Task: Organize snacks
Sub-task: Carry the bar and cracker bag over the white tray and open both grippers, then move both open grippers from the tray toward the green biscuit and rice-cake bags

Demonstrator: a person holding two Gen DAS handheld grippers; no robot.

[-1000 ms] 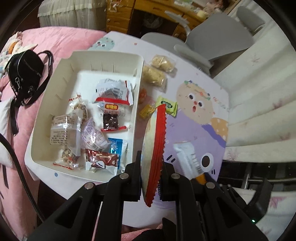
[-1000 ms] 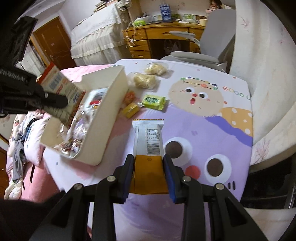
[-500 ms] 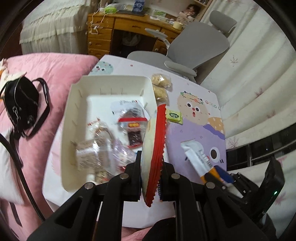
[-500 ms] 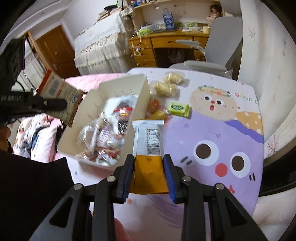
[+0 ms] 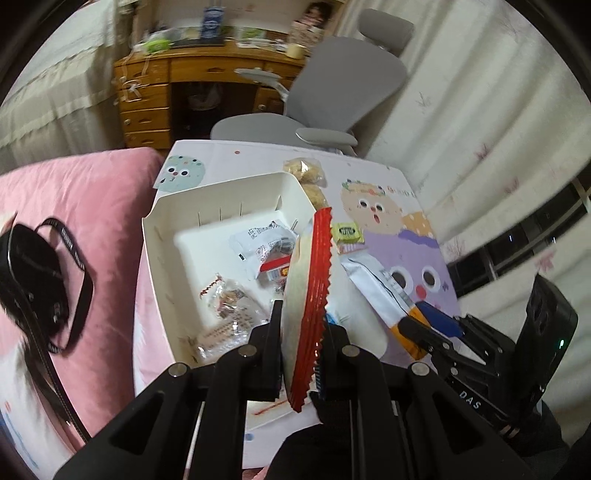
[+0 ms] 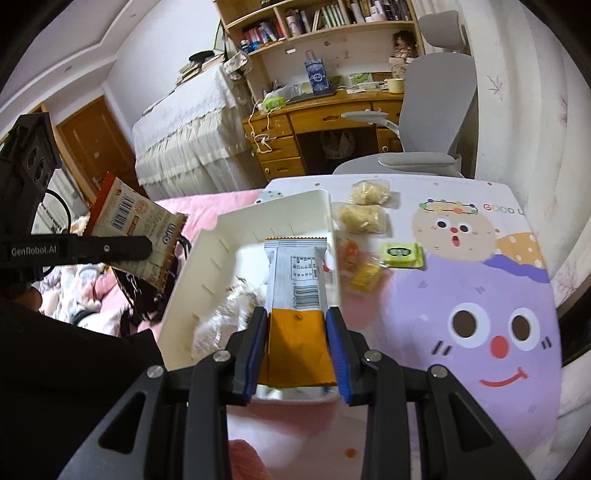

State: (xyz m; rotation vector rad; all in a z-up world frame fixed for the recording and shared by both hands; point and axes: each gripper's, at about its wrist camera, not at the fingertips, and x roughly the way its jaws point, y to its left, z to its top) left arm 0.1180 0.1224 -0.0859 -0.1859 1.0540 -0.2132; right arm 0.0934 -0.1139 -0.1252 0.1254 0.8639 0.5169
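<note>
Bedroom, daylit | wooden desk [image 6: 325, 122] with drawers against far wall, bookshelf [image 6: 314, 22] above it, cluttered | grey chair [image 6: 436, 110] pulled up by the table | pale floral curtains [image 5: 461, 122] on the right, dark window [image 5: 517, 251] behind | brown door [image 6: 96, 136] far left | white walls, lace-covered furniture [image 6: 184, 133] beside desk
</note>
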